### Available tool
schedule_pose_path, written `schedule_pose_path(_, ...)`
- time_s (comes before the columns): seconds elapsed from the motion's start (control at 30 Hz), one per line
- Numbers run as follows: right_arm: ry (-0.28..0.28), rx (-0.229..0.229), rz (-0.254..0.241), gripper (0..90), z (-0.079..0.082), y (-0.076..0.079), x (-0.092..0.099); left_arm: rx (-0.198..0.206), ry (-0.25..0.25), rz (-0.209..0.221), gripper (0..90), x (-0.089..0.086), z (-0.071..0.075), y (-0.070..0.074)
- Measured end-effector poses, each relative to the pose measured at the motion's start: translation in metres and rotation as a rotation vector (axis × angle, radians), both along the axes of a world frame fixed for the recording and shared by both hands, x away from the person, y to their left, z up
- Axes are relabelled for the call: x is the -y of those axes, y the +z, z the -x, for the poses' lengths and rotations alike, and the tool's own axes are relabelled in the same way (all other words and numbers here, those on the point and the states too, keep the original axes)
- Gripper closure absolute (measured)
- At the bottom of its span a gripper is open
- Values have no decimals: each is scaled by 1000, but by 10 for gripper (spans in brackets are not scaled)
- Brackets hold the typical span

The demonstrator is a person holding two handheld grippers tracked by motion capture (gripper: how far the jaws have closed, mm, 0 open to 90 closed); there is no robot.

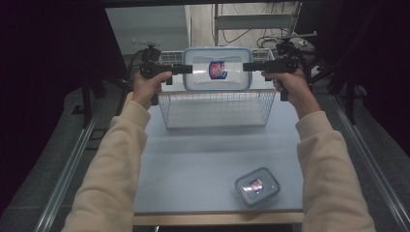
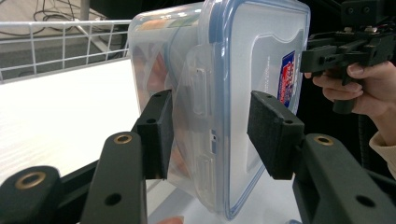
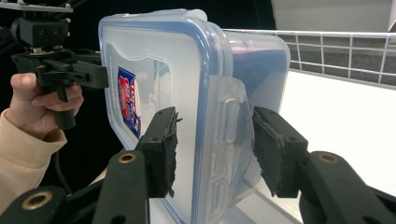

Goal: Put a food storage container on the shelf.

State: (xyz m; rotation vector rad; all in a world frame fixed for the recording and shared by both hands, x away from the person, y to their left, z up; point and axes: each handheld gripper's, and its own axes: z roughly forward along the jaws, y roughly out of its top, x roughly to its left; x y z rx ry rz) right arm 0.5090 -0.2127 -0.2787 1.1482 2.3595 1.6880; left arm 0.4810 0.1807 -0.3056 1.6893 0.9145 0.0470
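Note:
A large clear food container [image 1: 217,70] with a blue-rimmed lid and a red-and-blue label hangs in the air over a wire basket [image 1: 216,110], its lid turned toward me. My left gripper [image 1: 189,69] is shut on its left edge. My right gripper [image 1: 246,66] is shut on its right edge. In the left gripper view the jaws [image 2: 210,135] straddle the container [image 2: 243,70] at its side latch, with the other gripper [image 2: 345,46] beyond. In the right gripper view the pads [image 3: 215,144] clamp the container [image 3: 159,70] at its latch.
The white wire basket stands at the back of the pale table [image 1: 193,159]. A small lidded container [image 1: 257,186] with a label lies near the front right edge. Dark metal rails run along both sides of the table, and cables lie behind it.

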Motion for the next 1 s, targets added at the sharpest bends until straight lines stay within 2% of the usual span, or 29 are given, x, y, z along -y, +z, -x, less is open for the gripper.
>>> schedule_pose_path(0.33, -10, -55, 12, 510, -18, -7, -6, -54, 21, 9, 515, -4, -15, -9)
schedule_pose_path(0.37, -9, -61, 11, 510, -20, -8, -6, -58, 25, 21, 515, -4, -16, -9)
schedule_pose_path(0.43, -10, -67, -1, 510, -22, -9, -6, -59, 27, 19, 515, -5, -17, -9)
schedule_pose_path(0.63, -26, -101, 4, 498, -31, -7, -10, -87, 50, 41, 511, -6, -24, -10)
schedule_pose_path(0.73, -56, -112, 4, 480, -36, -7, -13, -115, 77, 65, 505, -5, -30, -11)
schedule_pose_path(0.87, -91, -156, -31, 477, -43, -10, -14, -160, 100, 123, 502, -6, -37, -14)
schedule_pose_path(1.0, -119, -180, -55, 469, -47, -13, -14, -190, 112, 152, 497, -8, -45, -18)
